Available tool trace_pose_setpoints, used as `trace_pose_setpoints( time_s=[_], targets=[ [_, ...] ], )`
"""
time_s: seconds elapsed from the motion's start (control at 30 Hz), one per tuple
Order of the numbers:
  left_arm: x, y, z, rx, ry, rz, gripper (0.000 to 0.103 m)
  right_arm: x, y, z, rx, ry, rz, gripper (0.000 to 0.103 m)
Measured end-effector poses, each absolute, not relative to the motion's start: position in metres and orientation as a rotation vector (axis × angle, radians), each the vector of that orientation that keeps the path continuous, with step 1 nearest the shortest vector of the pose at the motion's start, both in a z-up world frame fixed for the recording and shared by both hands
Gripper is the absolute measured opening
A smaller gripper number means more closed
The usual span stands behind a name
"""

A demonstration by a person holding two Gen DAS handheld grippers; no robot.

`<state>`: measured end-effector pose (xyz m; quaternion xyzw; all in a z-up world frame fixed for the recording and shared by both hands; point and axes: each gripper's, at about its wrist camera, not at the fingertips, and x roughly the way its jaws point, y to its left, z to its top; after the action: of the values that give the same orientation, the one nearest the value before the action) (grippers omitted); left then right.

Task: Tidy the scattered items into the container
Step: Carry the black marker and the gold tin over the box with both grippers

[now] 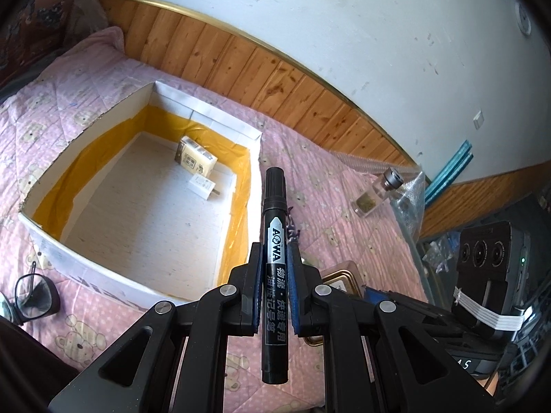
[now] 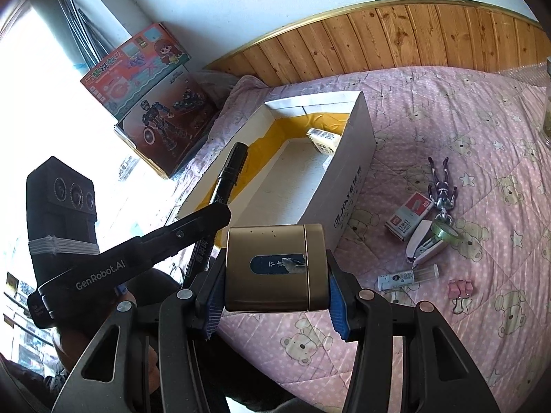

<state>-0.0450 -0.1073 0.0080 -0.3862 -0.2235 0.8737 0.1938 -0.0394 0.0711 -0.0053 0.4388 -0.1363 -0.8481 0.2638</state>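
Observation:
My left gripper point(image 1: 274, 251) is shut on a black marker point(image 1: 274, 227) that sticks out forward past the fingers. The marker's cap hangs close to the right wall of the open white box point(image 1: 69, 261), which is lined with yellow tape. Inside the box lie a cream carton point(image 1: 196, 156) and a white plug point(image 1: 203, 186). My right gripper point(image 2: 275, 258) is shut on a gold tin point(image 2: 272, 268), held just short of the box's point(image 2: 347, 186) near end. In the right wrist view the left gripper point(image 2: 220, 211) and its marker point(image 2: 230, 172) reach over the box's near-left corner.
Loose on the pink quilt right of the box lie a figurine point(image 2: 444, 186), staples box point(image 2: 408, 216), stapler point(image 2: 425, 244), tape roll point(image 2: 444, 230), lead tube point(image 2: 408, 277) and pink clips point(image 2: 459, 287). A glass bottle point(image 1: 377, 192) lies farther right, glasses point(image 1: 31, 296) left; toy boxes point(image 2: 155, 103) stand behind.

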Motion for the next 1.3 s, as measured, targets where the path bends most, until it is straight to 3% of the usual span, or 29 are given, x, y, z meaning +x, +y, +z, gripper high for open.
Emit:
trace_pose_setpoints(
  time_s=[1.3],
  targets=[
    [-0.083, -0.168, -0.003, -1.159, -0.708, 2.519, 0.013, -0.093, 0.006, -0.003, 1.193, -0.259, -2.223, 0.052]
  ],
)
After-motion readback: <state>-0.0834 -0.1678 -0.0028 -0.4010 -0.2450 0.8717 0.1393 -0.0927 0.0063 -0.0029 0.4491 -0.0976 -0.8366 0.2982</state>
